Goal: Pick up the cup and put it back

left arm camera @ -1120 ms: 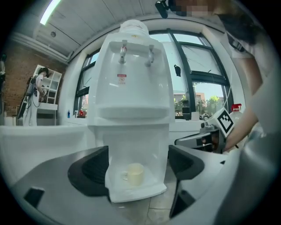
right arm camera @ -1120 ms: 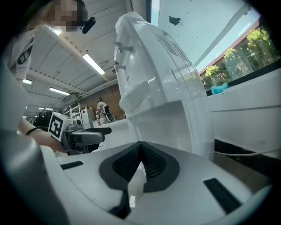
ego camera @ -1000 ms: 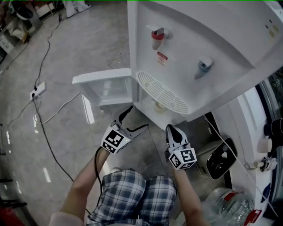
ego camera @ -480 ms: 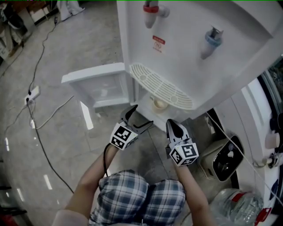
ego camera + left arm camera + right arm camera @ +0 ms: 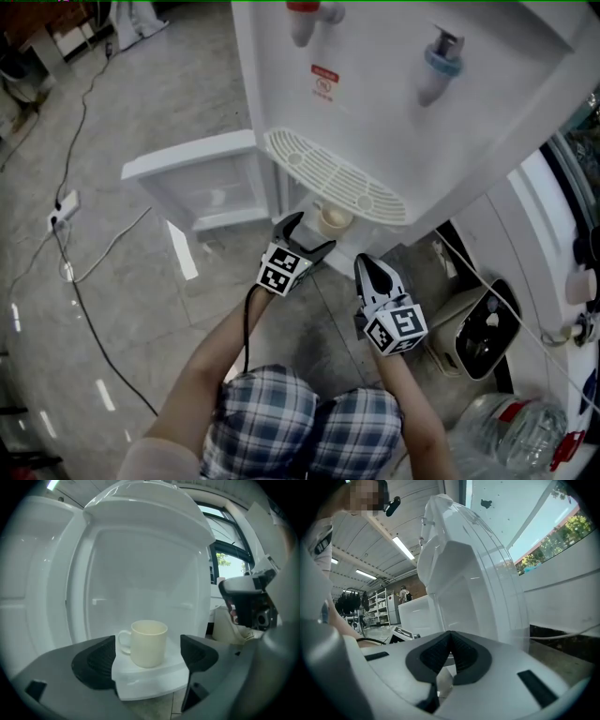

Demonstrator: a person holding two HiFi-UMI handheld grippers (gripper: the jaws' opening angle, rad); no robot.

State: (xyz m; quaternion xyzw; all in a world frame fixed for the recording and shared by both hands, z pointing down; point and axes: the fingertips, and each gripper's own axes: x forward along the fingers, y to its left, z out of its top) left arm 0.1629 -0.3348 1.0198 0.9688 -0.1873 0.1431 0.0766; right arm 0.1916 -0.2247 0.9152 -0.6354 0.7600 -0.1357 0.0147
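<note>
Overhead, cup (image 5: 335,219) half-hidden (under tray (image 5: 330,176))

A tall white plastic water dispenser (image 5: 375,112) with a red tap (image 5: 305,17) and a blue tap (image 5: 439,64) above a white slotted drip grille (image 5: 333,178) stands on a glossy grey tiled floor (image 5: 159,94), its white lower cabinet door (image 5: 202,183) swung open, well apart from a white power strip (image 5: 58,212).

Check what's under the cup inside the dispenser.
The cup stands upright on a white shelf in the dispenser's open lower compartment. Floor tile shows below the shelf's front edge. The patch beneath the cup's base is covered by the cup itself.
</note>
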